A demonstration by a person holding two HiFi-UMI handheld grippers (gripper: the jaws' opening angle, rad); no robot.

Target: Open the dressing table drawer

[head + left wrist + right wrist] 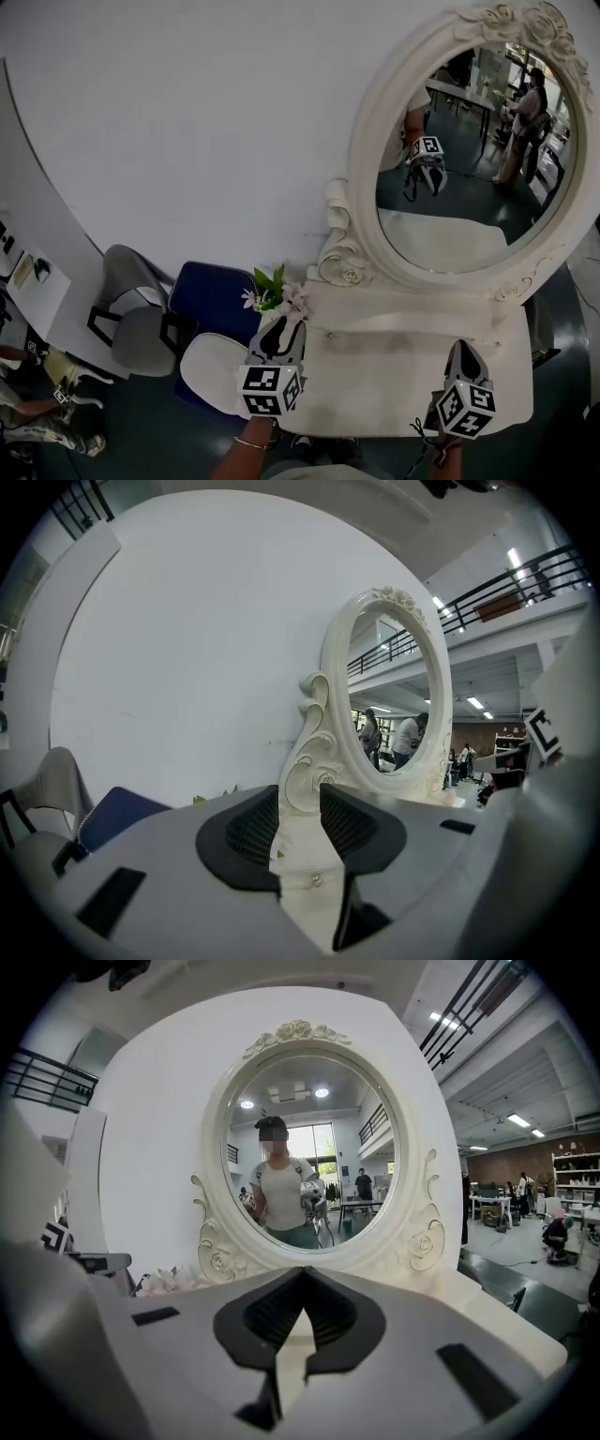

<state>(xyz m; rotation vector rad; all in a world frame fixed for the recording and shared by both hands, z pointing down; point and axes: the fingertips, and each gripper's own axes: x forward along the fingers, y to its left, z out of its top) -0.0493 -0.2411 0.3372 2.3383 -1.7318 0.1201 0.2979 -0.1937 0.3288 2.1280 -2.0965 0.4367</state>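
The cream dressing table [394,375] carries an oval mirror [469,141] in a carved frame. A low riser under the mirror has a small knob [328,333] on its front. My left gripper [281,328] hovers over the table's left end, open by a narrow gap. That same knob [316,880] shows low between its jaws in the left gripper view, untouched. My right gripper [462,349] hangs over the table's right front. It points at the mirror [305,1147], and its tips meet with nothing held. No drawer stands pulled out in any view.
Pink flowers with green leaves [277,295] sit at the table's left rear corner. A blue chair [211,295], a grey chair [141,323] and a white round stool [211,370] stand left of the table. A white wall lies behind. People show in the mirror.
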